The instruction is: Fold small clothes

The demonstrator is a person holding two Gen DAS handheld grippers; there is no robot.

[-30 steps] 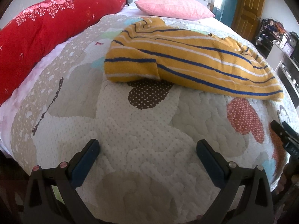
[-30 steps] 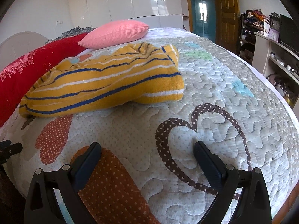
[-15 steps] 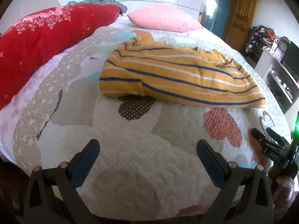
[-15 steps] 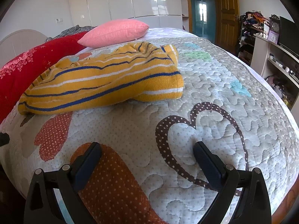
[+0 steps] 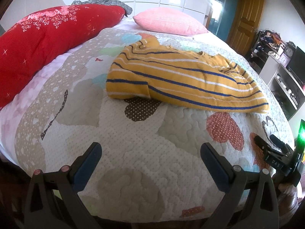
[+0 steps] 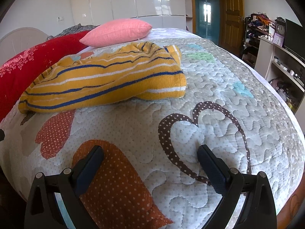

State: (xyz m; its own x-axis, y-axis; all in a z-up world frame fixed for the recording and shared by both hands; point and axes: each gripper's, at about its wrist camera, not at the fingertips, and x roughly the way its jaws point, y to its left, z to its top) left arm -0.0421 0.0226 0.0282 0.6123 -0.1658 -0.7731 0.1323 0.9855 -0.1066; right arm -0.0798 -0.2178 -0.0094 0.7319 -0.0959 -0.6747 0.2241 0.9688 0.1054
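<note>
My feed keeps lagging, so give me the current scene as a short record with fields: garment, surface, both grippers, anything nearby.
garment: striped sweater, yellow with blue and white stripes, lying bunched on the quilt, not flat
surface: quilt with heart patches, on a bed
left gripper: open, empty, above the quilt's near edge, short of the sweater
right gripper: open, empty, above the quilt, short of the sweater
nearby: pink pillow and red blanket beyond the sweater
contact: neither gripper touches the sweater

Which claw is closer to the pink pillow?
Hard to tell. Both the left claw and right claw hover open over the quilt's near edge, far from the pink pillow beyond the striped sweater.
</note>
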